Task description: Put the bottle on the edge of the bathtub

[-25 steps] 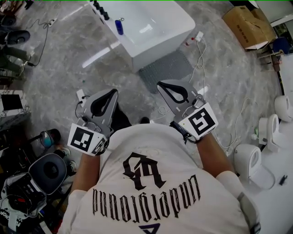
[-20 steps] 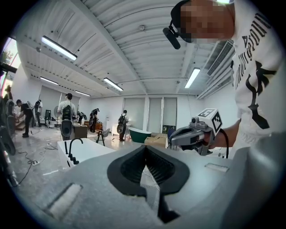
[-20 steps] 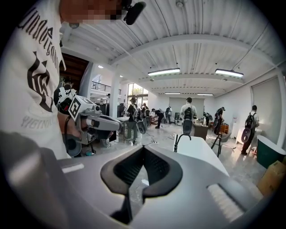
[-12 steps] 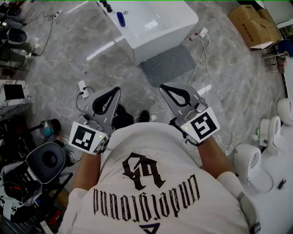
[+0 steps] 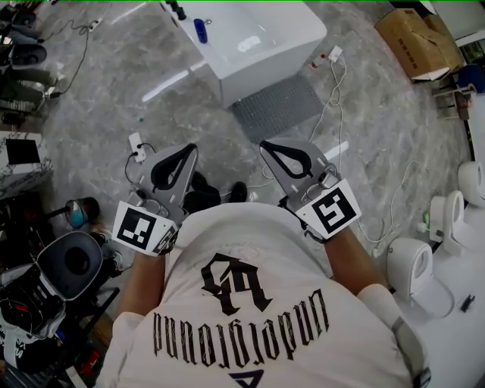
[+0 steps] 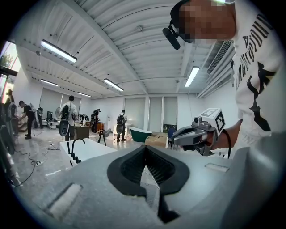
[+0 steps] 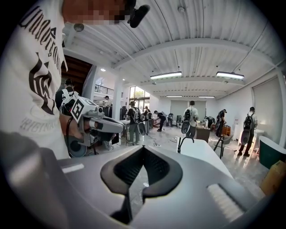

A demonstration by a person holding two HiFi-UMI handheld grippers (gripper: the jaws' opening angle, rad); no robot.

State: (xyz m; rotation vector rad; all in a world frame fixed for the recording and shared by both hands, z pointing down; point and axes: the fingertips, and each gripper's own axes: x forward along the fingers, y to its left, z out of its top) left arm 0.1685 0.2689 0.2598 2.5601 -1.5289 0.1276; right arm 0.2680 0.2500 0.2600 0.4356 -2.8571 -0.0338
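On marbled floor (image 5: 98,106), glossy rectangular bathtub (image 5: 261,76).

Bathtub (image 5: 280,61) ahead in all views

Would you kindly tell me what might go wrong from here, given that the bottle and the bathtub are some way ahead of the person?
1. White cables trail over the floor beside the grey mat, between the person and the bathtub; a foot could catch on one.
2. The blue bottle stands close to the black faucet, so a reach for it might knock either.
3. The tub's surface looks glossy, so the bottle may slide when set down.
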